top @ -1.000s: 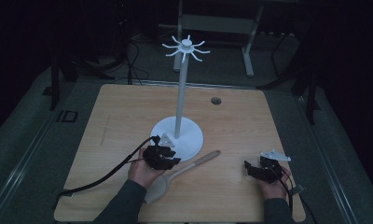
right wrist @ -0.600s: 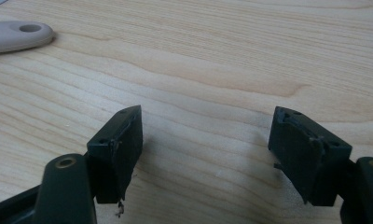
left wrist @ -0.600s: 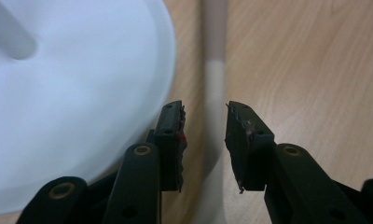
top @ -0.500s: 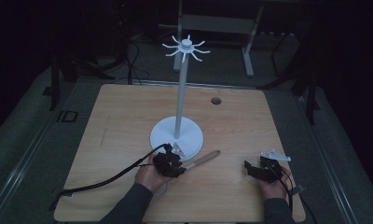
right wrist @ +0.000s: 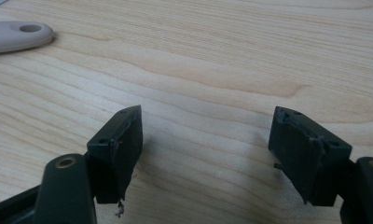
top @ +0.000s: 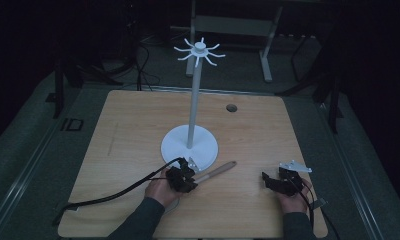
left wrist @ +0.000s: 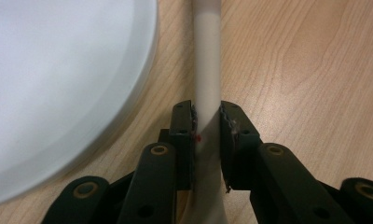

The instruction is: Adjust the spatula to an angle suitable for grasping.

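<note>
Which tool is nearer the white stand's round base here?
Left. The left tool sits just off the edge of the stand base, shut on the utensil handle. The right tool rests open, farther off to the right.

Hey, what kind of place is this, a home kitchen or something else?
Likely a lab or recording workspace, not a kitchen: a bare wooden table in a dark room, cables on the floor, metal stand legs behind.

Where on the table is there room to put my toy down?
The bare wooden table left of the white round stand base, and right of it toward the small dark hole. The front is crowded: left gripper on the beige utensil handle, right gripper.
</note>
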`<state>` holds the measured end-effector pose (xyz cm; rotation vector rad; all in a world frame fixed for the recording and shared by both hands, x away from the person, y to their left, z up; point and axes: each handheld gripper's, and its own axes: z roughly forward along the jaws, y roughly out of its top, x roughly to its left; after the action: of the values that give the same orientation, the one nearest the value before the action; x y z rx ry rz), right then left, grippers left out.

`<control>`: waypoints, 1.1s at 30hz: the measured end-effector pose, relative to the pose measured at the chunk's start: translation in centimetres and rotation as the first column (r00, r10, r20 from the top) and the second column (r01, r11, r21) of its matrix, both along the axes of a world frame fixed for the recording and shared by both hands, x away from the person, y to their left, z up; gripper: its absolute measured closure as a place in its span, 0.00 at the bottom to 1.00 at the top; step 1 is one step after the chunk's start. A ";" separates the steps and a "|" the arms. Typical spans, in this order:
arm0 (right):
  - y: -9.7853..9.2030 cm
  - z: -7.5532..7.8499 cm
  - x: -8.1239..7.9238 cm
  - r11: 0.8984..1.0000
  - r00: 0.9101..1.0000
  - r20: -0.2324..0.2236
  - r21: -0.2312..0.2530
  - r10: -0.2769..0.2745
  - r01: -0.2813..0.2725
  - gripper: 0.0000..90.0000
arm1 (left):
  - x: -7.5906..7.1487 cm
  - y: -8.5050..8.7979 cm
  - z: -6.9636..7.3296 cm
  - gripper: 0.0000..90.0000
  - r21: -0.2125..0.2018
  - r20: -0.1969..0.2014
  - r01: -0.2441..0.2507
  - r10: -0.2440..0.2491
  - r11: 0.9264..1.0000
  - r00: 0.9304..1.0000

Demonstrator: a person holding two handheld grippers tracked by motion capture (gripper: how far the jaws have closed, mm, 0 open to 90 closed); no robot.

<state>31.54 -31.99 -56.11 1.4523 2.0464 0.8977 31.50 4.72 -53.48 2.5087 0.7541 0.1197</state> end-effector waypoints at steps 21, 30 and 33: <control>0.0 0.0 0.0 1.000 1.000 0.000 -0.001 0.001 -0.001 0.29 | -1.3 7.1 1.1 0.87 -0.033 0.048 -0.072 0.074 0.997 0.996; 0.0 0.0 0.0 1.000 1.000 0.000 -0.001 0.001 -0.001 0.29 | -2.0 12.8 1.0 0.86 -0.058 0.043 -0.157 0.160 0.986 0.986; 0.0 0.0 0.0 1.000 1.000 0.000 -0.001 0.001 -0.001 0.29 | -2.4 13.9 0.8 0.86 -0.039 0.047 -0.172 0.174 0.984 0.984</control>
<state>31.56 -31.98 -56.11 1.4507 2.0471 0.8975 29.12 18.57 -52.64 2.3947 0.9446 0.2273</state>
